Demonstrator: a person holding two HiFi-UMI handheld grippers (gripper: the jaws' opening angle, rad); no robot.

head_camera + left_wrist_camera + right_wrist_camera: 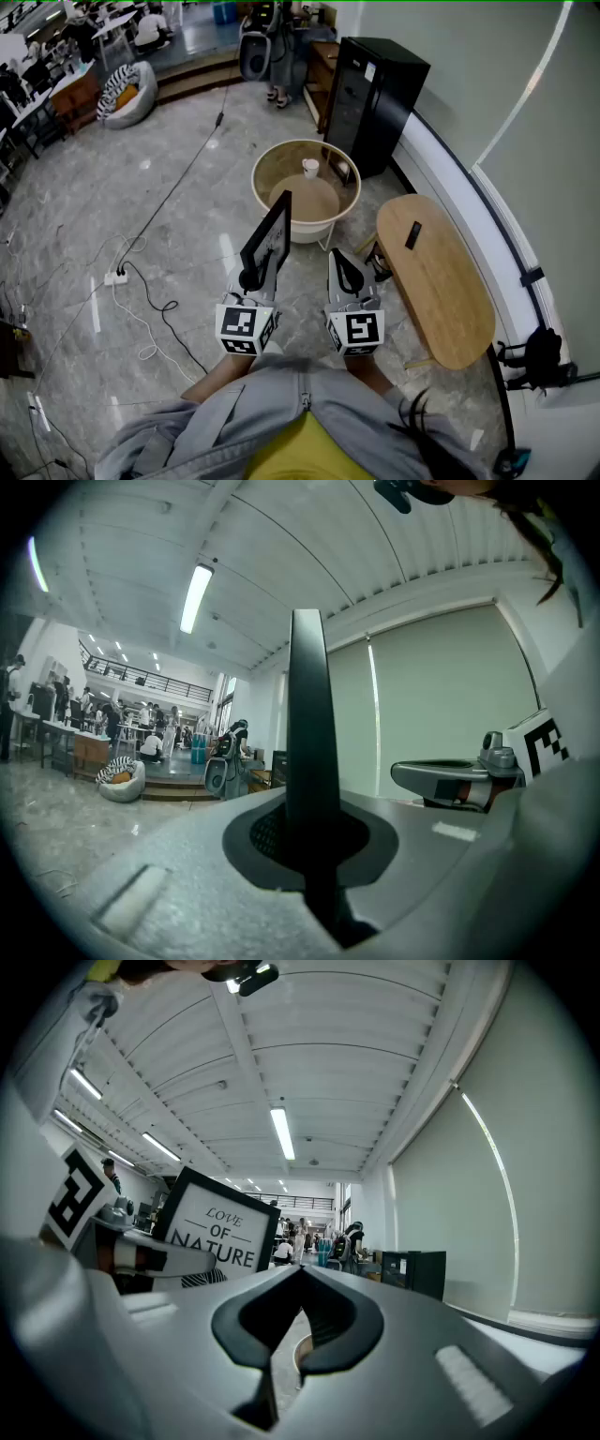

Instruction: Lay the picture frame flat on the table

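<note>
A black picture frame (268,236) stands upright in the air, with my left gripper (251,279) shut on its lower edge. In the left gripper view the frame (308,742) shows edge-on as a dark slab rising out of the closed jaws. From the right gripper view I see its white face (220,1228) with the print "LOVE OF NATURE". My right gripper (346,267) hangs beside it, shut and empty (298,1277), a little apart from the frame. Both are held above the floor, short of the round table (265,161).
The round two-tier table carries a white cup (309,169). An oval wooden table (441,291) with a small dark remote (412,234) stands at the right. A black cabinet (375,98) is behind. Cables and a power strip (115,277) lie on the floor at left.
</note>
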